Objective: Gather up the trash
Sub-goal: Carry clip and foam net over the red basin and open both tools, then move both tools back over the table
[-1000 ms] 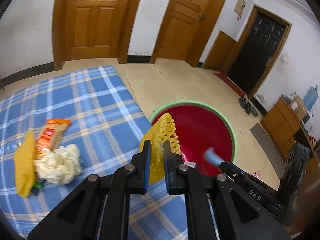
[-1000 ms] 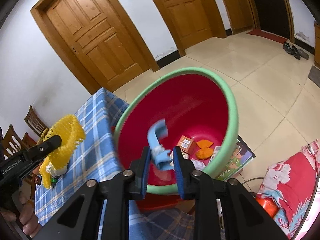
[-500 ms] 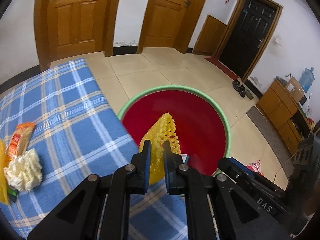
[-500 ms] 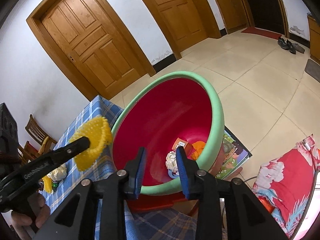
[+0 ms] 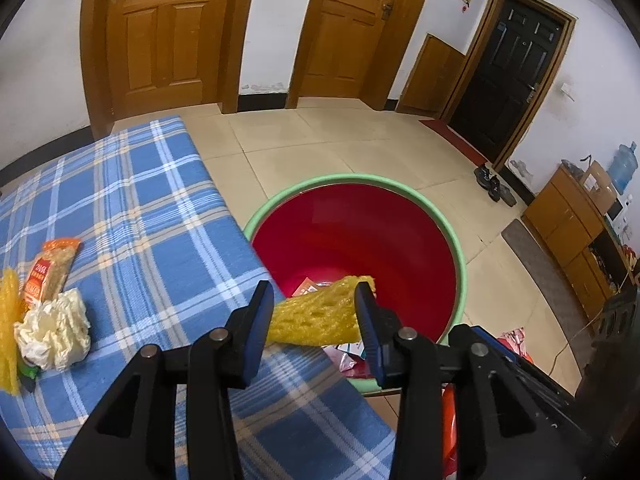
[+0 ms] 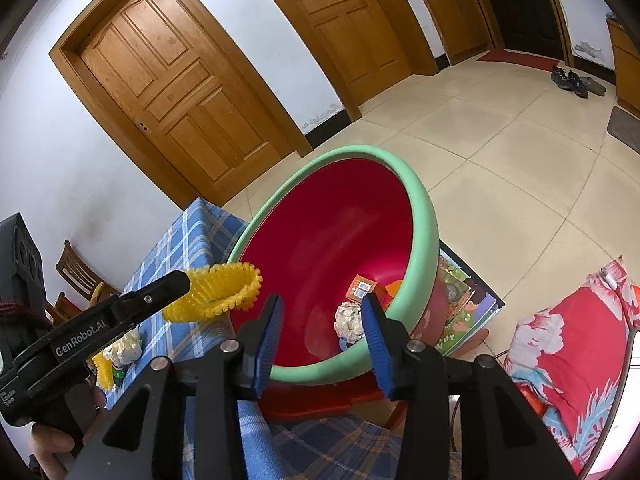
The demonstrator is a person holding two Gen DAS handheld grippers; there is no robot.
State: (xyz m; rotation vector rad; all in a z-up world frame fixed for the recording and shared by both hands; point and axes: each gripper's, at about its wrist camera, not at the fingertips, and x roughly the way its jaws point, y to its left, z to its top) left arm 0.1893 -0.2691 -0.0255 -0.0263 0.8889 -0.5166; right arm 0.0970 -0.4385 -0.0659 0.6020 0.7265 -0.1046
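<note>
A yellow foam net (image 5: 316, 314) lies crosswise between the fingers of my left gripper (image 5: 314, 296), whose jaws are opening; the net has sprung wide and hangs over the near edge of the red basin with a green rim (image 5: 460, 264). In the right wrist view the net (image 6: 218, 292) shows as an open ring at the left gripper's tip, beside the basin (image 6: 424, 208). My right gripper (image 6: 322, 308) hovers over the basin's near rim, its jaws opening with nothing between them. A white wad with a blue strip (image 6: 348, 320) and a small orange box (image 6: 362, 286) lie in the basin.
On the blue plaid tablecloth (image 5: 140, 200) to the left lie a crumpled white tissue (image 5: 52, 328), an orange snack wrapper (image 5: 50, 272) and another yellow net (image 5: 8, 320). The basin stands at the table's right edge over tiled floor. A red floral cloth (image 6: 568, 344) lies to the right.
The left gripper carried the yellow net over the basin and spread its jaws; the net turned from upright to crosswise. The right gripper let go of the blue strip, which now lies in the basin.
</note>
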